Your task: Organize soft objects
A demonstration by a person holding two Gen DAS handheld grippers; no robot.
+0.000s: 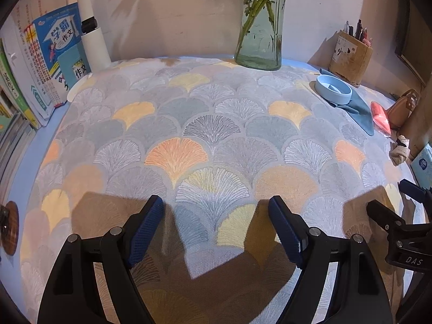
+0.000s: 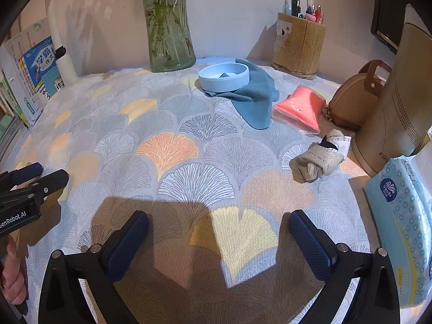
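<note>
Fan-patterned cloth covers the table [image 2: 167, 145], lit patchily, with a plain wall behind. Along the back edge stand a glass vase [image 2: 168, 27] and a pen holder [image 2: 298, 46]; books [image 1: 40, 62] line the left edge.

Soft items observed, all toward the right back corner: a blue cloth [image 2: 253, 100], partly pinned under a blue bowl [image 2: 224, 77]; a pink packet [image 2: 302, 108] just beside it; a knotted beige sock [image 2: 321, 159] nearer me by the right edge. A tan purse [image 2: 353, 100] sits behind the packet, and a tissue pack [image 2: 402, 226] lies at the right edge, near the front.

My left gripper [image 1: 216, 226] hangs over the bare front centre of the cloth, jaws spread wide, holding nothing. My right gripper [image 2: 218, 243] hangs likewise, jaws apart and empty, over the front right area. Neither touches any item.

Assessment: nothing is yet gathered. The sock looks the nearest candidate and falls to the right gripper. Recommended approach: advance toward the right edge, straddle the knotted bulk, not the loose tail, and close firmly, as the fabric will likely compress and slip. Keep the lower finger off the tablecloth to avoid dragging it. The blue cloth will need the bowl lifted first; pulling it out risks tipping the bowl.
</note>
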